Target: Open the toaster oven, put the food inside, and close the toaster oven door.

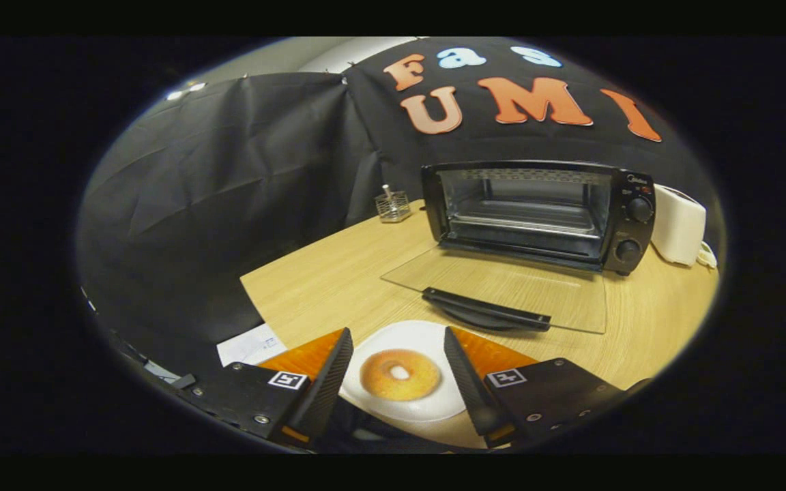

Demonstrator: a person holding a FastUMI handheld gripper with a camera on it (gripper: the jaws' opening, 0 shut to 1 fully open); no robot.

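Note:
A black toaster oven (pixel 540 211) stands at the back of the wooden table (pixel 325 286). Its glass door (pixel 502 290) lies folded down flat toward me, with the black handle (pixel 485 308) at its near edge. The oven cavity with its wire rack is bare. A golden doughnut (pixel 400 374) rests on a white plate (pixel 403 337) near the table's front edge. My gripper (pixel 398 337) hangs open above the plate, one finger on each side of the doughnut, touching nothing.
A small wire holder (pixel 393 204) sits at the table's back left, beside the oven. A white appliance (pixel 678 225) with a cord stands right of the oven. A sheet of white paper (pixel 250 344) lies below the table's left edge.

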